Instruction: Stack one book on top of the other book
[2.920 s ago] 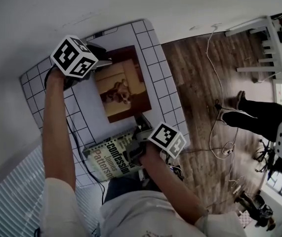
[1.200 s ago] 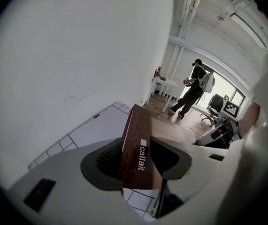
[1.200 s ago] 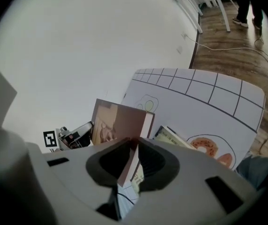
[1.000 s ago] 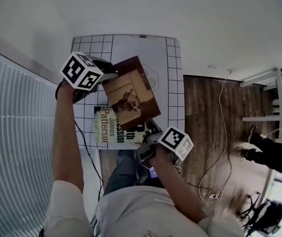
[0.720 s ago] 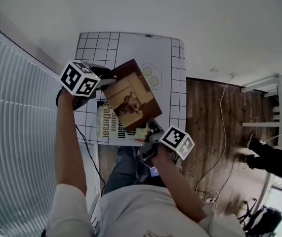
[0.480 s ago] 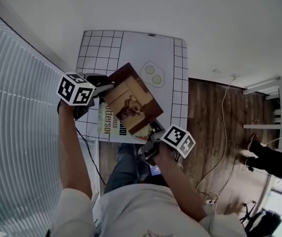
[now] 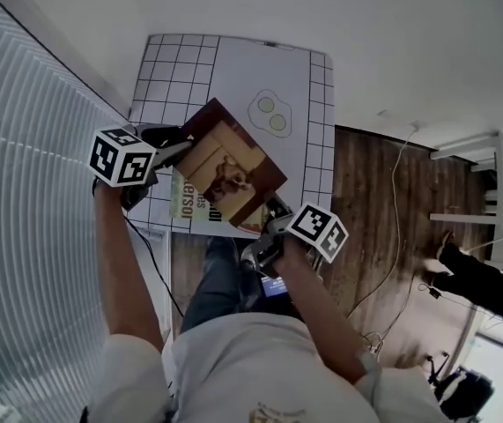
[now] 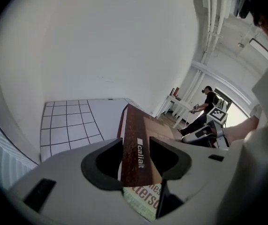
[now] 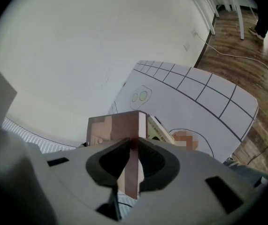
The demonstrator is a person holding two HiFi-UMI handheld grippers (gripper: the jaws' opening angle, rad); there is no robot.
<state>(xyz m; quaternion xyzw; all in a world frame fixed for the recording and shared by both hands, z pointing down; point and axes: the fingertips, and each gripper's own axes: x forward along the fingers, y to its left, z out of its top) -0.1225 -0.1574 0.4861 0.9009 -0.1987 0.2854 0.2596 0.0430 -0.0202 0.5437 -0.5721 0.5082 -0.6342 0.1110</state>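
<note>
A brown book (image 7: 229,170) with a picture on its cover hangs tilted just over a green-and-white book (image 7: 185,203), which lies at the near edge of the white gridded table (image 7: 233,69). My left gripper (image 7: 179,148) is shut on the brown book's spine at its left corner. In the left gripper view the spine (image 8: 136,125) runs between the jaws of the left gripper (image 8: 141,151), with the green book (image 8: 143,200) below. My right gripper (image 7: 273,211) is shut on the brown book's near right edge. The right gripper view shows that thin edge (image 9: 126,125) clamped in the right gripper (image 9: 133,149).
A drawn outline with two ovals (image 7: 269,113) marks the table beyond the books. Window blinds (image 7: 22,192) run along the left. Wooden floor (image 7: 374,201) with a cable lies to the right. A person (image 7: 480,280) stands there near white furniture (image 7: 489,174).
Both grippers have carried the brown book toward the table's near edge, and it now covers more of the green book. The left gripper has rolled and shifted left.
</note>
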